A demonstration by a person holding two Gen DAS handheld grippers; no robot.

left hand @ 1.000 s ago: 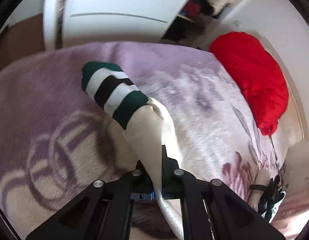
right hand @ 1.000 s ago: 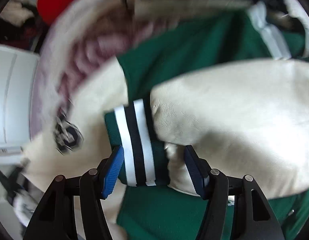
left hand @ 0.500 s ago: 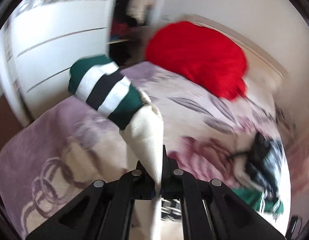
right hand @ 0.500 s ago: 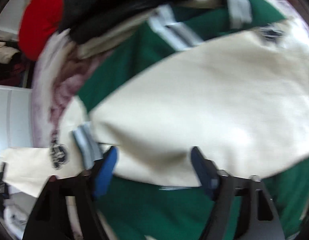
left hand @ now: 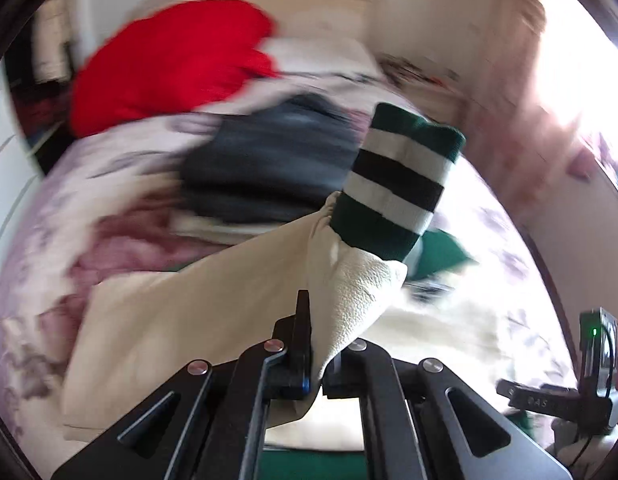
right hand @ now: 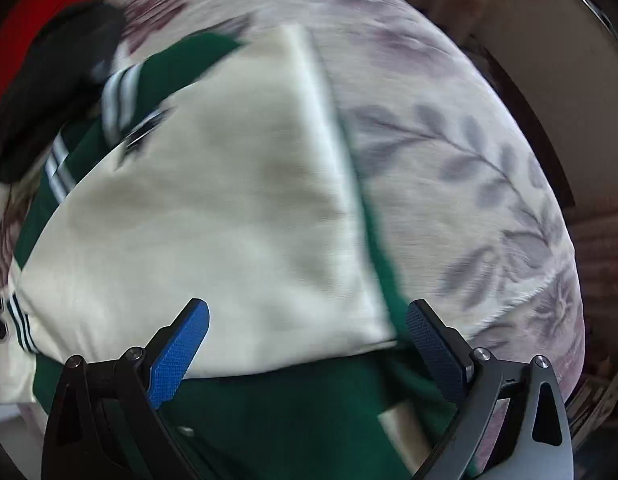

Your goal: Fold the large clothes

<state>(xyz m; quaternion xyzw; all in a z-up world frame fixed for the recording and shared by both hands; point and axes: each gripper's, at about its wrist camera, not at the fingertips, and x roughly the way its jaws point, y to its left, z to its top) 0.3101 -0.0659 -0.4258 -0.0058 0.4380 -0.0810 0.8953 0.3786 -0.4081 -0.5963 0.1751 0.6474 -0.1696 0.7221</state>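
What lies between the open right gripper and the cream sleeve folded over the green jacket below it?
Nothing visible. The right gripper hangs open directly over the cream sleeve on the green jacket, with only air between them.

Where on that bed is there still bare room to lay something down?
Free: the floral bedspread right of the cream-and-green varsity jacket, out to the bed's edge. Crowded: the head end, where a dark folded clothes pile sits beside a red blanket.

cream sleeve (left hand: 213,312), green-striped cuff (left hand: 397,188) raised, pinched
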